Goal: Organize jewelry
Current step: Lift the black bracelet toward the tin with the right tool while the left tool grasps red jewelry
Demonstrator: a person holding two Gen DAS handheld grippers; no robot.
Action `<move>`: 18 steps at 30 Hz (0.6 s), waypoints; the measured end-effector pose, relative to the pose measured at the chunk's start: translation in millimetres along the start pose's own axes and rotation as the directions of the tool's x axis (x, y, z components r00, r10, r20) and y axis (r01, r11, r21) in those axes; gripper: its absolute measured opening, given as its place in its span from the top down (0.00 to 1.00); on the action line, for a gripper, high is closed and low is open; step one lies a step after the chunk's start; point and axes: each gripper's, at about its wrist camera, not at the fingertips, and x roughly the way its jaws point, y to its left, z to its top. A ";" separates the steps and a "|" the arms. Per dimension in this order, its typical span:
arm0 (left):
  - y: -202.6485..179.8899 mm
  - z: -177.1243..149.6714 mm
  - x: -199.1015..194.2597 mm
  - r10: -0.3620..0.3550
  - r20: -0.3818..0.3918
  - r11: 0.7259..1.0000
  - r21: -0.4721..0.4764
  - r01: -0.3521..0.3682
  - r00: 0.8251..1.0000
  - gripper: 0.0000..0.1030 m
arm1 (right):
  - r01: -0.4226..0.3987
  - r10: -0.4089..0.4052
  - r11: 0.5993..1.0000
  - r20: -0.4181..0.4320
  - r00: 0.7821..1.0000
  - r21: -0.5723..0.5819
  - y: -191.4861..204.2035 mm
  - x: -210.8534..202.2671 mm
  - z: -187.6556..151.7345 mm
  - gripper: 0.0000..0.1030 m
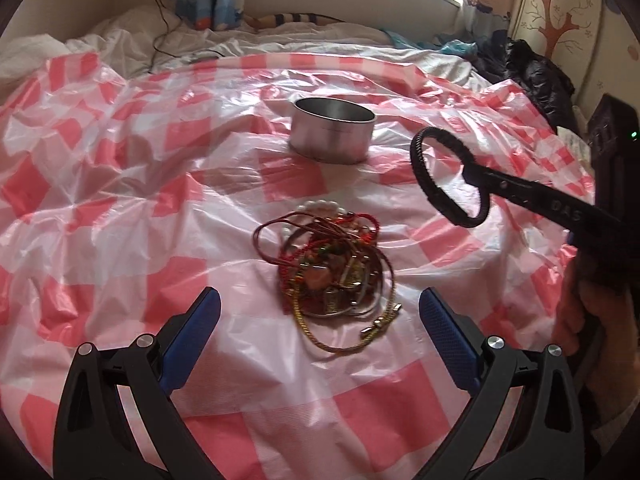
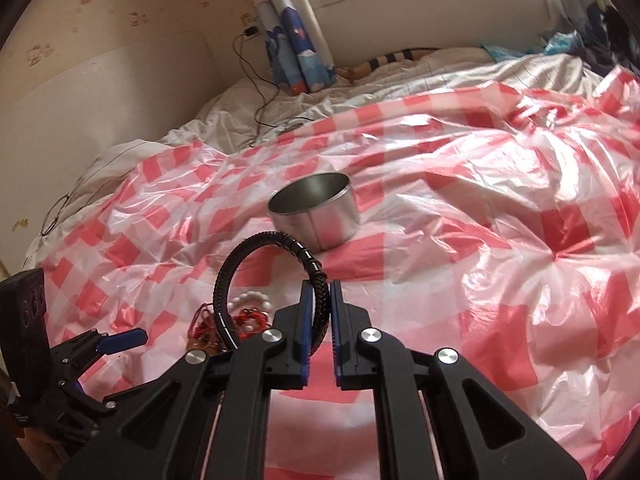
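A tangled pile of bracelets and cords [image 1: 332, 268] lies on the red-and-white checked plastic sheet [image 1: 120, 184]. A round metal tin [image 1: 332, 132] stands open behind it. My left gripper [image 1: 320, 308] is open and empty, just in front of the pile. My right gripper [image 2: 320, 292] is shut on a black braided bracelet [image 2: 248, 256] and holds it in the air, to the right of the pile and short of the tin [image 2: 316, 212]. The bracelet also shows in the left wrist view [image 1: 436, 184]. The pile shows partly in the right wrist view [image 2: 236, 320].
The sheet covers a bed with rumpled white bedding [image 1: 132, 36] behind it. A cable [image 2: 260, 92] runs down the wall onto the bed. Dark clothing [image 1: 536, 76] lies at the far right. Curtains [image 2: 296, 40] hang below a window.
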 end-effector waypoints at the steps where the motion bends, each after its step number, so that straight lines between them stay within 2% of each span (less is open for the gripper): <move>1: 3.4 2.3 3.0 -0.036 -0.009 0.999 -0.027 0.035 0.999 0.07 | 0.007 -0.007 1.000 -0.016 1.000 0.021 -5.9 3.4 -1.1 0.91; 5: 29.0 13.6 19.7 -0.135 -0.023 0.975 -0.183 0.128 0.991 0.07 | 0.029 -0.025 0.998 -0.067 0.997 0.057 -17.3 13.9 -7.2 0.91; 9: 63.5 17.0 43.3 -0.257 -0.021 0.891 -0.393 0.228 0.966 0.07 | 0.045 -0.039 0.997 -0.109 0.993 0.061 -19.1 24.5 -12.2 0.91; 12: 71.5 20.8 51.1 -0.329 0.021 0.839 -0.451 0.303 0.944 0.07 | 0.054 -0.044 0.996 -0.137 0.990 0.066 -20.8 31.6 -15.8 0.91; 14: 70.4 24.2 54.2 -0.352 0.039 0.826 -0.456 0.330 0.935 0.08 | 0.062 -0.051 0.996 -0.149 0.987 0.066 -20.8 35.2 -17.3 0.91; 16: 68.5 28.4 55.8 -0.356 0.044 0.826 -0.453 0.336 0.934 0.14 | 0.066 -0.054 0.996 -0.157 0.986 0.067 -21.5 37.1 -18.4 0.91; 18: 69.7 28.1 60.9 -0.363 0.038 0.816 -0.469 0.337 0.931 0.31 | 0.069 -0.057 0.995 -0.164 0.985 0.068 -21.7 39.2 -19.2 0.91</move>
